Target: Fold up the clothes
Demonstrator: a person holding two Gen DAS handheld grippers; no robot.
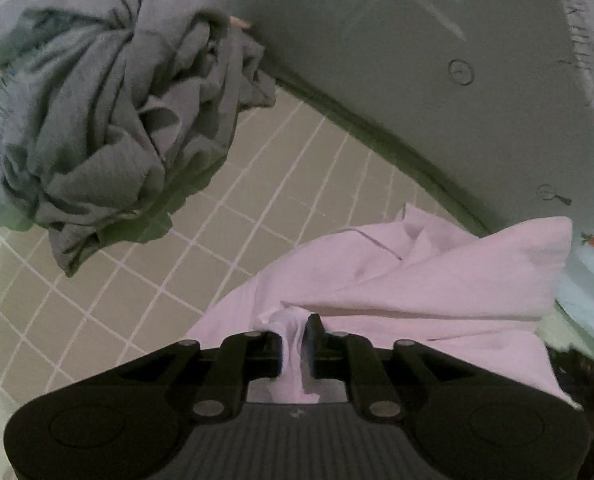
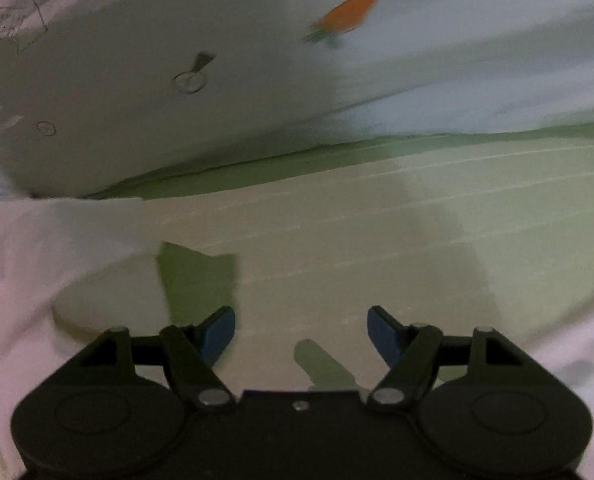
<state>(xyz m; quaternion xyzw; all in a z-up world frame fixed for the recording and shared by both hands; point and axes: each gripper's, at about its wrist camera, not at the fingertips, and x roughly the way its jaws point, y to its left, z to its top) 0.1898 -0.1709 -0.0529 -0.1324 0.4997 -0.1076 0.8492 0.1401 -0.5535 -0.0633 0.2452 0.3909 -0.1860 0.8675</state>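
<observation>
A pale pink garment lies bunched on the checked green cover in the left wrist view. My left gripper is shut on a pinched fold of this pink garment. A crumpled grey garment lies in a heap at the upper left, apart from the gripper. In the right wrist view my right gripper is open and empty, its blue pads spread just above the cover. The pink garment shows at the left edge there, one flat corner next to the left finger.
A white pillow with small drawings runs along the back; it also shows in the right wrist view. A light blue cloth with an orange carrot print lies at the right. The green striped and checked bed cover lies underneath.
</observation>
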